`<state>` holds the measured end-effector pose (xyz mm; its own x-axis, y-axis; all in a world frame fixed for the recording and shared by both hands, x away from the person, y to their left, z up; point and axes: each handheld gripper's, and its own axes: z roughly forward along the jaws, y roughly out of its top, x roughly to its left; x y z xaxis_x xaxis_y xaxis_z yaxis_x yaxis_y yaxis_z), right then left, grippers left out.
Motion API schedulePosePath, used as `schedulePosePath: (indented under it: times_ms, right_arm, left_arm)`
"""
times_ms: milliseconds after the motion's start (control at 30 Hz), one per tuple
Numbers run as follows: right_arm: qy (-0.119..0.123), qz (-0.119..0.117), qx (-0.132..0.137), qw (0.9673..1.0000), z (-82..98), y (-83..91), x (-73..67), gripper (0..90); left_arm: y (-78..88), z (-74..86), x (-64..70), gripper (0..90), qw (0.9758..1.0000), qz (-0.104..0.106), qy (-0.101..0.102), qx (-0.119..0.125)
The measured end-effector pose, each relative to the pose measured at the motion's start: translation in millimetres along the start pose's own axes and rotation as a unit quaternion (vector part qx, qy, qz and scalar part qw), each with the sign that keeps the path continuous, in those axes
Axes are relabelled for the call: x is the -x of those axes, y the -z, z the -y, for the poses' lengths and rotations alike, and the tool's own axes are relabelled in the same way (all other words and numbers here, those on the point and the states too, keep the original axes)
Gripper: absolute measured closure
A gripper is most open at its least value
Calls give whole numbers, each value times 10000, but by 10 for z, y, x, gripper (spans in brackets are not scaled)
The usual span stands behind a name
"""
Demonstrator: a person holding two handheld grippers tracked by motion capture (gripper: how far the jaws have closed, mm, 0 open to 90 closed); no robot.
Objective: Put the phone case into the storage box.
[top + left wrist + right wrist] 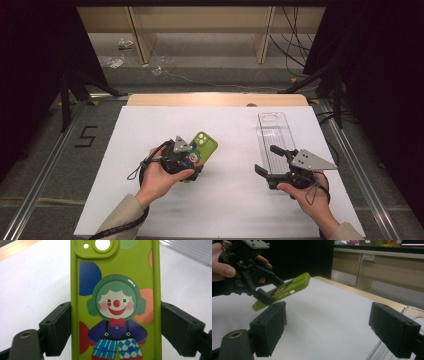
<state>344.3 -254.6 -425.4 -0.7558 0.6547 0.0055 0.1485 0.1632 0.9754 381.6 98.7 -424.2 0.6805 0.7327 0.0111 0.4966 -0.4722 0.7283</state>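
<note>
Two grippers work at mid-frame in the high view: the left gripper (192, 159) pinches the green phone case (202, 148), while the right gripper (270, 162) hovers spread beside the clear case (274, 136). Left gripper view: jaws clamp the green case's edges. Right gripper view: jaws gape empty, with the green case at upper left lifted off the table. Judging by this, one pickup is done and the clear case remains.

Phone case on the left, clear case on the right

The phone case (201, 149) sits between the fingers (56, 331) of the left gripper (192, 162), tilted up off the counter (220, 200). The clear case (275, 140) lies flat well to its right. The right gripper (267, 160) is at the clear case's near end.
</note>
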Motion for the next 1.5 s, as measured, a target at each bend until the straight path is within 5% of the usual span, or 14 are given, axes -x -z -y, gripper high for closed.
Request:
schedulePosePath:
  times_ms: [1500]
  right_arm:
    - [-110, -175, -245, 9995, -251, -722, -128, 176]
  left_arm:
    - [-78, -60, 511, 161, 9977, 411, -368, 394]
